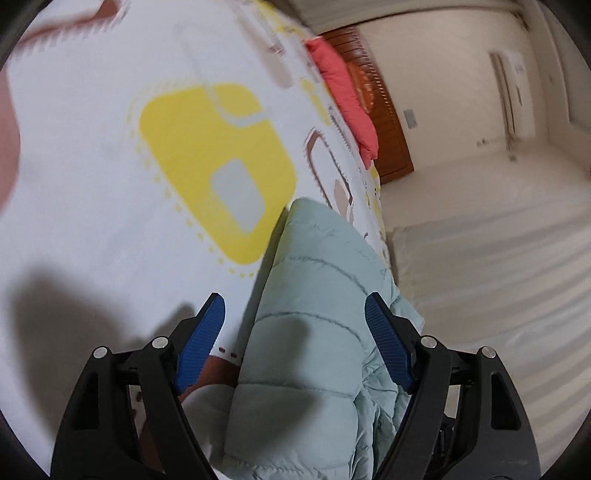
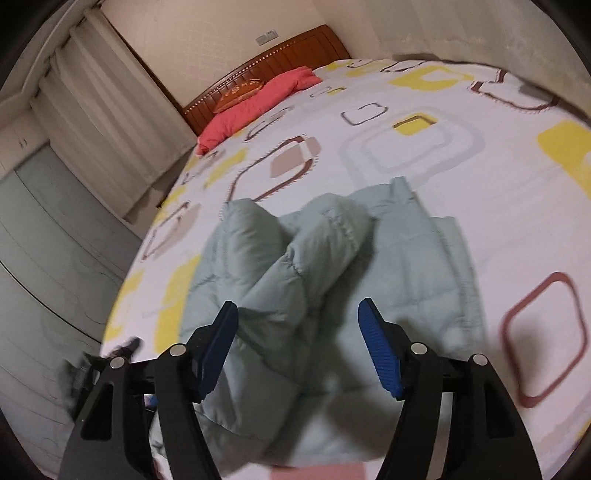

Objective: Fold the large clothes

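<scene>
left view: the left claw (image 1: 293, 325) is open over the puffy green coat (image 1: 314, 332) at the bed (image 1: 92, 221) edge. it should grab one thick edge. right view: the right claw (image 2: 297, 330) is open above the bunched coat (image 2: 295, 266). a red blanket (image 2: 258, 99) lies far off, not in the way.

A big bed (image 2: 424, 177) fills the room, under a white sheet with yellow and brown squares. Far ahead of the tongs stands a brown wooden headboard (image 2: 295, 48), with a pink blanket (image 2: 255, 99) lying just in front of it. Pale curtains (image 2: 103, 122) hang to the left. The walls (image 2: 207, 29) are cream.
</scene>
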### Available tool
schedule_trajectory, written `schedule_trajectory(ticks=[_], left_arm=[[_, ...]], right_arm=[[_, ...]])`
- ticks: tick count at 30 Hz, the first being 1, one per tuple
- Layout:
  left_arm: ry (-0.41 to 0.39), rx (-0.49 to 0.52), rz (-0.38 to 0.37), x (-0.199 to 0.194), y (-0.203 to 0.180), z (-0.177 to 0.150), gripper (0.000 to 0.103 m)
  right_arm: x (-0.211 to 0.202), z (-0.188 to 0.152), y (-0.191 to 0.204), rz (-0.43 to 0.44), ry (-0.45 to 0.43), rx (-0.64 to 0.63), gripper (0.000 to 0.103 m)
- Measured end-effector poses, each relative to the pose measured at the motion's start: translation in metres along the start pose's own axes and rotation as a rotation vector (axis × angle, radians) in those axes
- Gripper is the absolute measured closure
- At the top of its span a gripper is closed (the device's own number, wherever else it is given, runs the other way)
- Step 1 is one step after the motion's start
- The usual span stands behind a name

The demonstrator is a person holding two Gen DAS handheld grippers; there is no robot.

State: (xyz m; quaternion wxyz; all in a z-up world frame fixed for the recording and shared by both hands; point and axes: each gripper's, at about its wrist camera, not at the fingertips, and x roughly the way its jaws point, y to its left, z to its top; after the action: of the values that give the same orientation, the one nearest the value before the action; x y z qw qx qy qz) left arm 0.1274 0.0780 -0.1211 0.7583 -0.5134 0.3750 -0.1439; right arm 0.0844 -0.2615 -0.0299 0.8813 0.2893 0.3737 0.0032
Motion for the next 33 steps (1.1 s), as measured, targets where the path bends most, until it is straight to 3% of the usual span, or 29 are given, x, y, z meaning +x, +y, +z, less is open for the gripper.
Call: schedule_trajectory(ticks=[5,11,12,13,14,16,22,27,29,32,33], left_arm=[[0.036,-0.092,-0.048,0.013,0.016,-0.007,0.025],[0.051,-0.015,-0.045,0.018,0.008,-0.017,0.024],[0.052,0.0,-0.041,0.018,0.006,-0.019,0.024],[0.057,0.006,-0.041,0.017,0.004,-0.019,0.024],[0.063,0.004,-0.045,0.019,0.002,-0.019,0.024],[0.068,-0.004,-0.059,0.02,-0.001,-0.018,0.024],[0.105,0.012,-0.074,0.031,-0.018,-0.028,0.021],[0.153,0.067,-0.054,0.054,-0.033,-0.047,0.021],[0.176,0.082,-0.046,0.057,-0.035,-0.054,0.021],[0.175,0.111,-0.047,0.056,-0.039,-0.059,0.021],[0.167,0.13,-0.05,0.052,-0.04,-0.061,0.021]], right_arm=[[0.007,0.004,-0.003,0.064,0.012,0.085,0.034],[0.038,0.002,-0.005,0.117,0.113,0.134,0.031],[0.046,0.0,-0.002,0.128,0.142,0.115,0.038],[0.052,-0.001,0.001,0.118,0.158,0.085,0.069],[0.055,-0.001,0.003,0.107,0.167,0.062,0.08],[0.051,0.005,0.002,0.105,0.143,0.037,0.089],[0.02,0.025,-0.033,0.082,0.036,0.051,0.09],[0.025,0.024,-0.082,0.058,0.056,0.14,0.09],[0.03,0.023,-0.097,0.085,0.093,0.168,0.088],[0.02,0.023,-0.108,0.125,0.115,0.211,0.078],[0.012,0.023,-0.107,0.116,0.106,0.204,0.066]])
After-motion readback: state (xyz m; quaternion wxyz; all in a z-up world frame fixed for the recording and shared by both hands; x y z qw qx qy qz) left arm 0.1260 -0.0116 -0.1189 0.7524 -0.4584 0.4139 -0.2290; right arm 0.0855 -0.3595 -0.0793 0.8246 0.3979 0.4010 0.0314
